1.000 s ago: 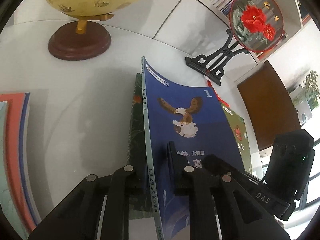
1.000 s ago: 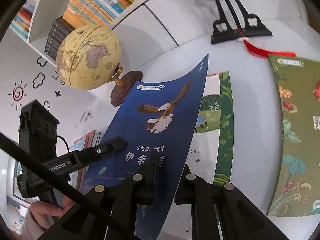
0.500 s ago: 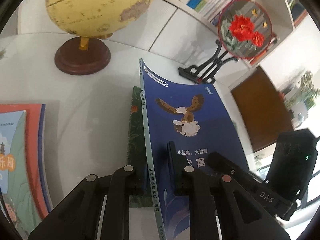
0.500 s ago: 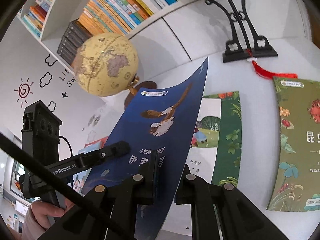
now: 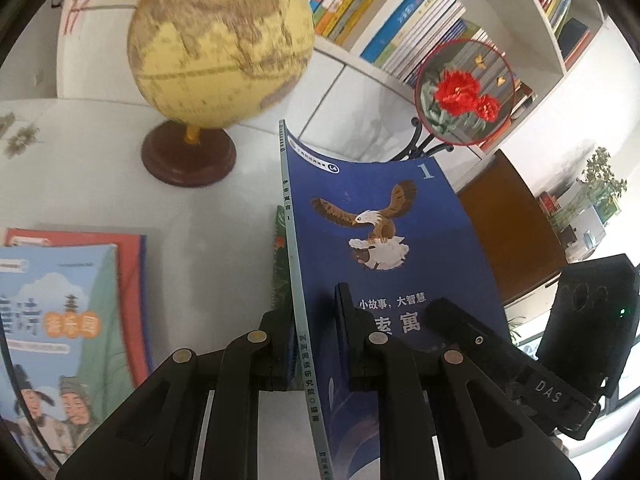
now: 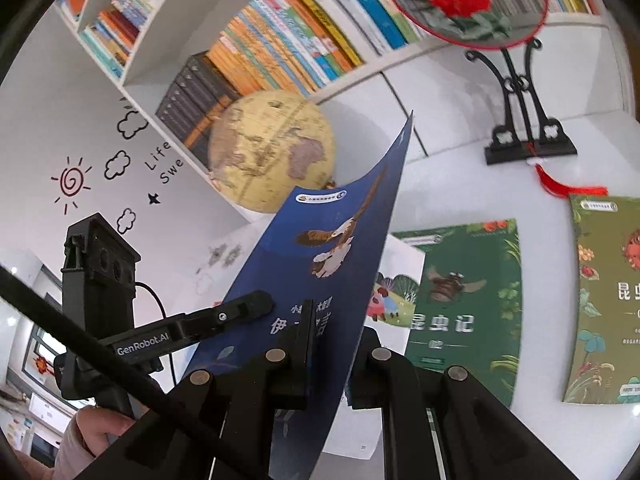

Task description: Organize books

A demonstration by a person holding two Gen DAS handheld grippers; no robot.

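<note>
While it is held clear of the white tabletop [image 5: 224,216], the blue book [image 5: 384,240] stands tilted, long axis running away from the cameras toward the globe [image 5: 220,44], spine on its left edge. The left gripper [image 5: 316,312] is clamped on its near spine edge, the right gripper [image 6: 334,336] on its near open edge; both point downward. Green books [image 6: 464,300] lie flat beneath.
</note>
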